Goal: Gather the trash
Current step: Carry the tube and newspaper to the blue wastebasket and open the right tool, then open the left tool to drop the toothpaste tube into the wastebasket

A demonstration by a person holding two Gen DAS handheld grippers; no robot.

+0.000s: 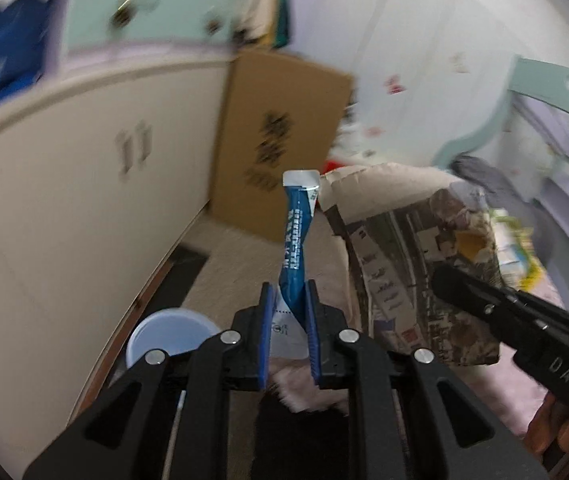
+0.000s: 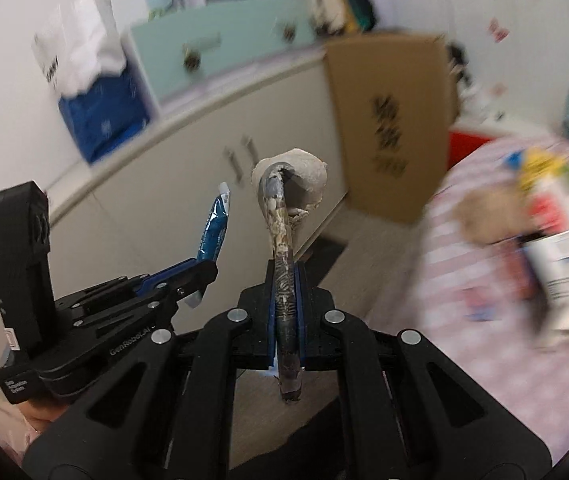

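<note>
Nearest each lens is the black linkage of the gripper itself, filling the lower half of both views.

The largest piece of trash is the printed paper bag (image 1: 424,276), seen side-on from the left wrist as a wide, crumpled sheet hanging to the right of the left gripper. From the right wrist the same bag (image 2: 284,248) shows edge-on, rising from the pads and curling over at its top. The right gripper (image 2: 285,308) has its blue pads pressed together on the bag's edge, which keeps the bag lifted clear of the pink striped bed (image 2: 464,280) at the right.

Smaller is the blue sachet (image 1: 295,240), standing almost upright and slightly twisted, its white torn end farthest from the camera. The left gripper (image 1: 288,320) pinches its lower, white end between narrowly set pads; the fingers are nearly closed. In the right wrist view the sachet (image 2: 213,228) sits just left of the bag, apart from it.

Holding them side by side suggests the sachet is meant to go into the bag, though the bag's mouth is not visible. A pale round bin rim (image 1: 170,336) lies low at near left, below the cabinet doors (image 1: 84,184). A cardboard box (image 1: 280,136) leans far behind.
</note>
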